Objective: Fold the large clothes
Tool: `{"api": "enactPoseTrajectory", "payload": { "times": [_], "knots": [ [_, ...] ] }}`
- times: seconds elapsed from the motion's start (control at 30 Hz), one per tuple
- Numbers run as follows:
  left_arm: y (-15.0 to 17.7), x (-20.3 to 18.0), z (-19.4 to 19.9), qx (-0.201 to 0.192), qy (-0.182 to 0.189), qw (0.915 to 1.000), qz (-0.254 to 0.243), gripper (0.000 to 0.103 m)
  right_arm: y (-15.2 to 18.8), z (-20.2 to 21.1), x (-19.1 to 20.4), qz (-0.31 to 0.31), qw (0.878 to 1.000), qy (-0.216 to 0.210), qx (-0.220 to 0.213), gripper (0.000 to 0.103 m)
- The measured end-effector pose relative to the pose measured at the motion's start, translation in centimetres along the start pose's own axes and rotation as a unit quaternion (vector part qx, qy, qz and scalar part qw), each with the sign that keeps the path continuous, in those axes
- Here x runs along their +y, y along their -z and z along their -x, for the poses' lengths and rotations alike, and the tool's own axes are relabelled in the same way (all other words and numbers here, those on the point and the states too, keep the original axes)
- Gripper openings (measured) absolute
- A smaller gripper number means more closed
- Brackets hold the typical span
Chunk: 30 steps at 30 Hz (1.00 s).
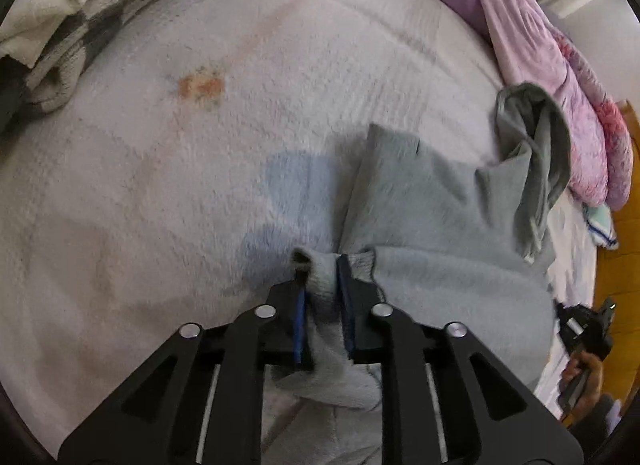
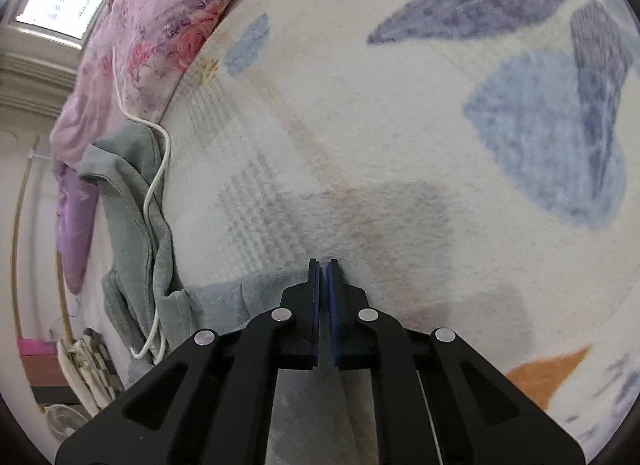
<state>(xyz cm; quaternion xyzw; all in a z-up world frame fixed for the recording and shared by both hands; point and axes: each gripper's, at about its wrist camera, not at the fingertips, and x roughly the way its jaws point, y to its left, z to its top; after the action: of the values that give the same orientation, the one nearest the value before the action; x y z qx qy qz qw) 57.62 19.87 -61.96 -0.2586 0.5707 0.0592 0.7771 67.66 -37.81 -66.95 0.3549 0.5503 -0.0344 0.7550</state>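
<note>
We saw the soft, limp grey fleece sweatshirt (image 1: 432, 225) sprawled on the white patterned bed blanket (image 1: 200, 185); our left claw (image 1: 322, 265) pinched its ribbed cuff, our right claw (image 2: 324, 265) pressed together, apparently on its edge.

Bed (image 1: 160, 185) under pale fleece blanket (image 2: 360, 125), leaf print. Grey garment (image 1: 432, 217) spread near pink floral quilt (image 1: 560, 77) along far edge; checkered blanket (image 1: 80, 5) at corner.

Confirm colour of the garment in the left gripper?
Light grey, fleecy garment; clearest in the left wrist view, bunched between the left gripper pads.
</note>
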Motion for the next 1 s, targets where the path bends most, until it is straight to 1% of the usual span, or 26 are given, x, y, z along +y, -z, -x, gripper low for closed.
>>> {"api": "enactPoseTrajectory", "payload": {
  "times": [0.03, 0.07, 0.13, 0.17, 0.27, 0.33, 0.4, 0.47, 0.5, 0.53, 0.57, 0.6, 0.63, 0.67, 0.73, 0.77, 0.83, 0.9, 0.93, 0.97, 1.0],
  "knots": [
    [0.1, -0.2, 0.0, -0.004, -0.005, 1.0, -0.007, 0.026, 0.1, 0.2, 0.3, 0.009, 1.0, 0.005, -0.003, 0.005],
    [-0.1, -0.2, 0.1, -0.006, -0.017, 0.9998, -0.005, 0.039, 0.2, 0.6, 0.7, 0.018, 1.0, 0.014, -0.004, 0.006],
    [-0.3, 0.0, 1.1, -0.019, -0.021, 0.9995, 0.017, 0.046, 0.4, 1.7, 1.8, 0.037, 0.998, 0.043, -0.01, 0.013],
    [-0.2, 0.0, 1.7, -0.025, -0.029, 0.999, 0.022, 0.047, 0.8, 2.6, 2.8, 0.065, 0.996, 0.058, -0.014, 0.013],
    [-0.3, -0.6, 4.2, -0.048, -0.054, 0.9972, 0.018, 0.047, 2.0, 3.8, 5.4, 0.138, 0.987, 0.075, -0.016, 0.013],
    [-0.7, -1.4, 5.6, -0.064, -0.049, 0.9968, 0.001, 0.047, 2.3, 4.1, 7.6, 0.18, 0.981, 0.073, -0.016, 0.014],
    [-1.6, -2.9, 6.3, -0.068, -0.037, 0.9968, -0.018, 0.05, 1.9, 4.0, 9.4, 0.202, 0.977, 0.07, -0.018, 0.014],
    [-2.7, -4.8, 6.3, -0.063, -0.02, 0.9973, -0.033, 0.062, 0.7, 3.5, 11.9, 0.213, 0.975, 0.053, -0.022, 0.015],
    [-3.6, -6.2, 6.2, -0.062, -0.008, 0.9971, -0.042, 0.063, 0.2, 3.2, 13.0, 0.218, 0.974, 0.047, -0.022, 0.02],
    [-4.4, -7.6, 6.0, -0.064, 0.005, 0.9966, -0.051, 0.064, -0.4, 2.8, 14.3, 0.225, 0.973, 0.043, -0.023, 0.032],
    [-5.1, -8.8, 5.7, -0.064, 0.016, 0.9961, -0.058, 0.066, -1.0, 2.3, 15.7, 0.234, 0.971, 0.043, -0.026, 0.04],
    [-6.0, -10.5, 5.0, -0.062, 0.027, 0.9954, -0.068, 0.069, -1.4, 1.7, 16.9, 0.245, 0.968, 0.044, -0.028, 0.055],
    [-6.8, -11.7, 4.3, -0.054, 0.03, 0.9953, -0.074, 0.074, -2.0, 1.0, 18.4, 0.258, 0.965, 0.047, -0.032, 0.058],
    [-7.4, -12.5, 3.7, -0.046, 0.032, 0.9956, -0.075, 0.074, -2.5, 0.1, 19.5, 0.265, 0.963, 0.047, -0.031, 0.058],
    [-8.9, -14.0, 2.1, -0.034, 0.065, 0.9949, -0.07, 0.076, -3.6, -2.1, 21.0, 0.264, 0.963, 0.05, -0.02, 0.058],
    [-9.7, -14.7, 1.3, -0.024, 0.068, 0.9951, -0.067, 0.076, -4.3, -3.3, 21.5, 0.264, 0.963, 0.061, -0.017, 0.058],
    [-11.1, -16.2, -0.3, -0.011, 0.06, 0.9953, -0.076, 0.077, -5.2, -5.6, 22.1, 0.261, 0.963, 0.074, 0.001, 0.058],
    [-12.0, -17.4, -1.7, -0.002, 0.053, 0.995, -0.085, 0.077, -5.8, -7.2, 22.1, 0.249, 0.967, 0.062, 0.015, 0.058],
    [-12.6, -18.0, -2.4, 0.006, 0.062, 0.994, -0.09, 0.078, -6.0, -7.9, 22.0, 0.246, 0.968, 0.05, 0.026, 0.057],
    [-12.8, -18.1, -2.9, 0.009, 0.063, 0.9938, -0.091, 0.078, -6.1, -8.6, 21.8, 0.242, 0.969, 0.039, 0.032, 0.048],
    [-13.5, -18.7, -3.7, 0.006, 0.061, 0.994, -0.09, 0.078, -6.3, -8.9, 21.3, 0.234, 0.971, 0.025, 0.04, 0.017]
  ]
}}
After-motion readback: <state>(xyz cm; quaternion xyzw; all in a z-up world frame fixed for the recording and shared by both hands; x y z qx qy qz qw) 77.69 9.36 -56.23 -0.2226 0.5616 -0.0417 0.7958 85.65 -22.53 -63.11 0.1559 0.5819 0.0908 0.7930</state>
